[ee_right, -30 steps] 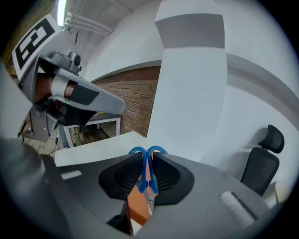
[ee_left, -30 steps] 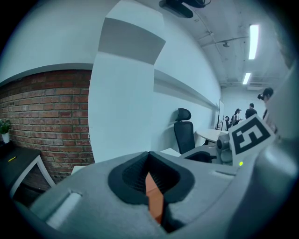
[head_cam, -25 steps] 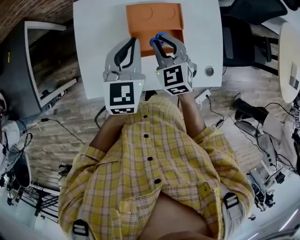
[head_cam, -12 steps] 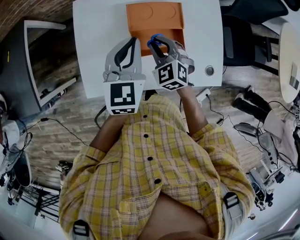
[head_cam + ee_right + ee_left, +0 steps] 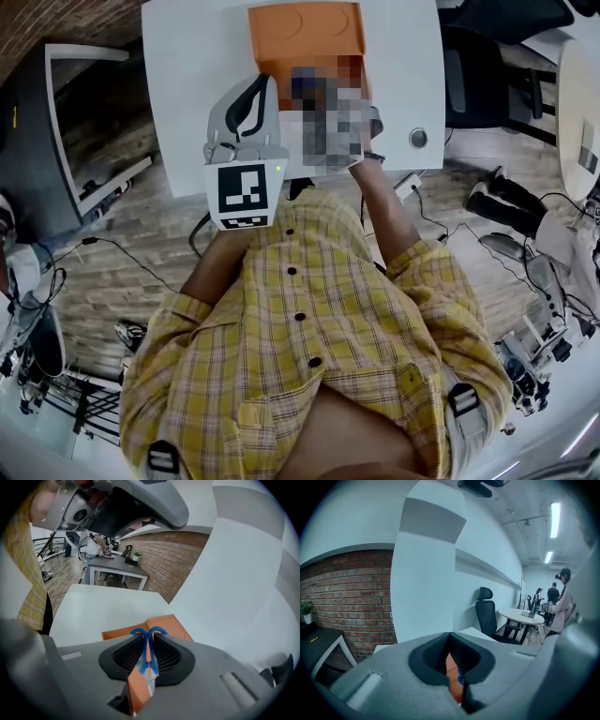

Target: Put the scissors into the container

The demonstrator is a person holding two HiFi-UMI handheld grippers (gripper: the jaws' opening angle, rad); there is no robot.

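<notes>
The orange container (image 5: 305,33) lies on the white table (image 5: 187,75) at its far middle. The scissors (image 5: 148,639) have blue handles and stand upright between the ribbed pads of my right gripper (image 5: 147,645), which is shut on them. Beyond the handles the orange container (image 5: 166,623) shows just ahead. A blurred patch hides that gripper in the head view, at the container's near edge. My left gripper (image 5: 265,86) sits beside it to the left, shut with nothing held. Through the narrow slit of the left gripper (image 5: 451,644) I see a sliver of orange and blue.
A round metal grommet (image 5: 418,140) sits in the table's right near corner. A black office chair (image 5: 483,80) stands to the right, and a dark side table (image 5: 42,141) to the left. Cables and gear litter the wooden floor. People stand far off by a round table (image 5: 520,616).
My right gripper has turned and moved away from the body with the scissors, up to the container's near edge. The left gripper has stayed in place.
</notes>
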